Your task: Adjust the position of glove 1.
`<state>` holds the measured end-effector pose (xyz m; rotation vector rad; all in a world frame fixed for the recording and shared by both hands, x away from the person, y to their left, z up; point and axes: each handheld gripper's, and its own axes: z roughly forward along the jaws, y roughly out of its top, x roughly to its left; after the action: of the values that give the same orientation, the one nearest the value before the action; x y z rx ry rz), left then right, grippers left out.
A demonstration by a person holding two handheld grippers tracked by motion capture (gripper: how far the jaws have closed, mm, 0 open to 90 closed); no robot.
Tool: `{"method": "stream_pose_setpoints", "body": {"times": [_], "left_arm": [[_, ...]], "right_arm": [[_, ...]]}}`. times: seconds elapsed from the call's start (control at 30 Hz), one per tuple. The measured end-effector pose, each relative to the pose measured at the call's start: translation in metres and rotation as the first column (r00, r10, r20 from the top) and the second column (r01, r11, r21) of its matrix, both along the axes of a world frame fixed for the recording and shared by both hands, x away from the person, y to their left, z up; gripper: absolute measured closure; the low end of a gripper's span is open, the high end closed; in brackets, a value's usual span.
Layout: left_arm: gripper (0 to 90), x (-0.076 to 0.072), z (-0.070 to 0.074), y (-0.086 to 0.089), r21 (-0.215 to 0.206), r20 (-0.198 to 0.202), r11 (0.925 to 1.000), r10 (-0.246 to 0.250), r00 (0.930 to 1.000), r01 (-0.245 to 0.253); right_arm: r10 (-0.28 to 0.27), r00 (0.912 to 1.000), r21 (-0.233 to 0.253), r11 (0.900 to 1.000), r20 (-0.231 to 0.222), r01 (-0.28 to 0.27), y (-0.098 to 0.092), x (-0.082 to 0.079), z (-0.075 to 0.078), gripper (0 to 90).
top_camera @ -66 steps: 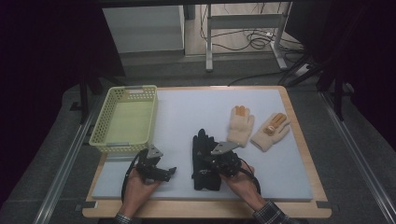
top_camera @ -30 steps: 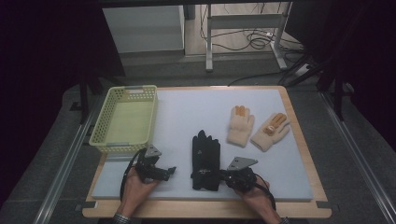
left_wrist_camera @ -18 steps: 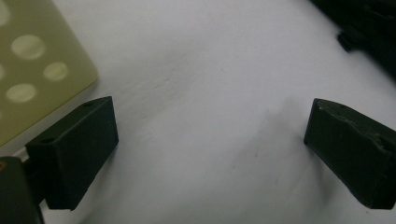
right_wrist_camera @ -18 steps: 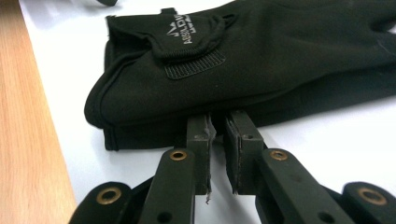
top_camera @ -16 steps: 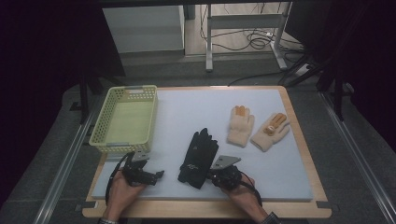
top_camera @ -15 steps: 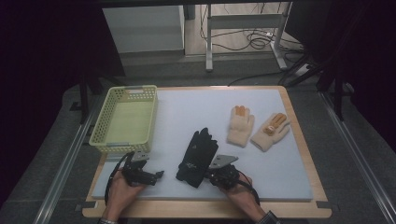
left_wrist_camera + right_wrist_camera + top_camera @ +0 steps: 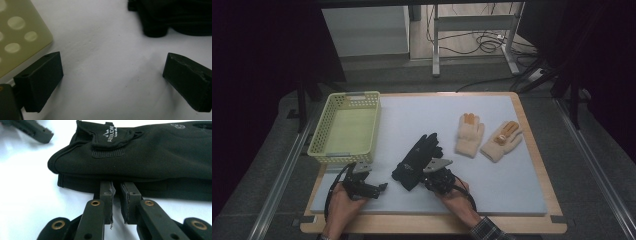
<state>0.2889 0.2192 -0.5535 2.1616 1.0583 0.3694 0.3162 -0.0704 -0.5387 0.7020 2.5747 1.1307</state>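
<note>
Black gloves (image 7: 417, 161): your right gripper (image 7: 428, 176) has them pinched at the cuff edge; step in hand is the grab.

The pair lies stacked on the counter (image 7: 412, 120), between the basket (image 7: 346, 126) and the tan gloves (image 7: 469, 134). Right jaws nearly together on the cuff hem. Your left gripper (image 7: 379, 187) waits just beside, jaws wide apart, nothing held. Next move likely calls for a lift clear of the counter, toward the basket.

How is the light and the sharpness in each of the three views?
High view: table evenly lit, surroundings dark. Left gripper view: dim; soft shadows beside the open left gripper, basket corner blurred. Right gripper view: mat nearly overexposed; black gloves and their logo sharp, right gripper also sharp.
</note>
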Motion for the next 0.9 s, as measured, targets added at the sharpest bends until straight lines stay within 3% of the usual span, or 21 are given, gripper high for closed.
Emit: {"method": "stream_pose_setpoints", "body": {"times": [0.2, 0.23, 0.4, 0.57, 0.9], "left_arm": [[2.8, 0.0, 0.0, 0.0, -0.005, 0.0, 1.0, 0.002, 1.0, -0.002], [3.0, 0.0, 0.0, 0.0, -0.009, 0.001, 1.0, 0.004, 1.0, -0.004], [3.2, 0.0, -0.001, 0.0, -0.008, 0.002, 1.0, 0.004, 1.0, -0.004], [3.0, 0.0, -0.001, 0.0, -0.009, 0.003, 1.0, 0.003, 1.0, -0.003], [3.1, 0.0, -0.001, 0.0, -0.01, 0.003, 0.9999, 0.004, 1.0, -0.004]], "right_arm": [[0.011, 0.9998, -0.023, 1.0, 0.016, -0.011, 0.004, 0.002, 0.001, 75.0], [0.02, 0.9997, -0.039, 0.999, 0.015, -0.02, 0.002, 0.002, 0.004, 72.2], [0.01, 0.9995, -0.027, 1.0, 0.029, -0.01, -0.01, 0.001, 0.014, 66.2], [-0.037, 0.9986, -0.018, 0.999, 0.037, 0.037, -0.037, 0.006, 0.022, 54.0], [-0.144, 0.9894, -0.013, 0.989, 0.021, 0.144, -0.085, 0.011, 0.019, 34.1]]}}
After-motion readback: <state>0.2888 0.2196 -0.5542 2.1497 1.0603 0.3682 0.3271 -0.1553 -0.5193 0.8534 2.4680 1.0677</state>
